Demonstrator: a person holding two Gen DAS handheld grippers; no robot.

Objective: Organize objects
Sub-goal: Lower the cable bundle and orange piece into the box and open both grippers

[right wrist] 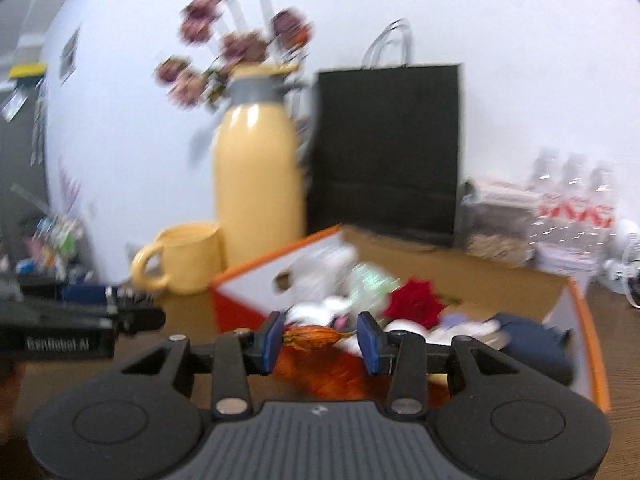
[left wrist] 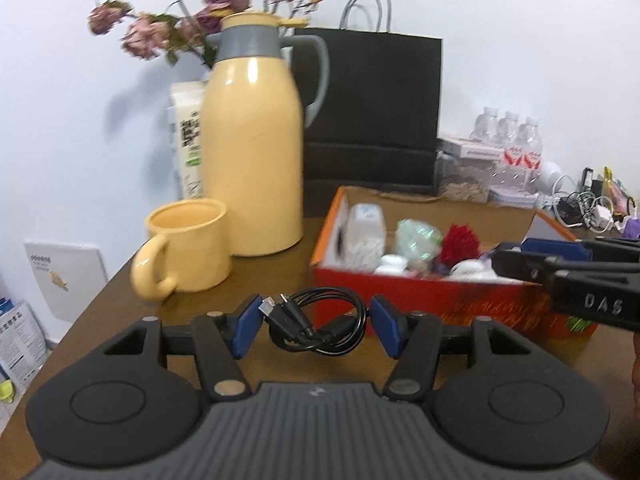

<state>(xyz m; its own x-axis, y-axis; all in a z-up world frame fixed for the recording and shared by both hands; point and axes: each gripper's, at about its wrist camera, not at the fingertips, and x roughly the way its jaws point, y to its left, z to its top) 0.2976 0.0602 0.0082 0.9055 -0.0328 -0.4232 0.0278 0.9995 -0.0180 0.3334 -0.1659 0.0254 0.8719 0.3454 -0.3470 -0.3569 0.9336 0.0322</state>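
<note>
Left to right: my left gripper [left wrist: 316, 326], open, straddles the coiled black cable [left wrist: 318, 320] on the table [left wrist: 104, 312] beside the box [left wrist: 420, 300]; my right gripper [right wrist: 320, 338], open, frames a dried bud [right wrist: 316, 336] that may drop outside the box.

- Left black plastic tongs [left wrist: 316, 326]: blue rubber pads [left wrist: 249, 326], silver round rivets, grey ribbed housing, two round black discs.
- Right black plastic tongs [right wrist: 320, 340]: same build, with blue pads [right wrist: 272, 340]; white "DAS" lettering marks their side.
- "GenRobot.AI" is printed on the left tongs' side.
</note>
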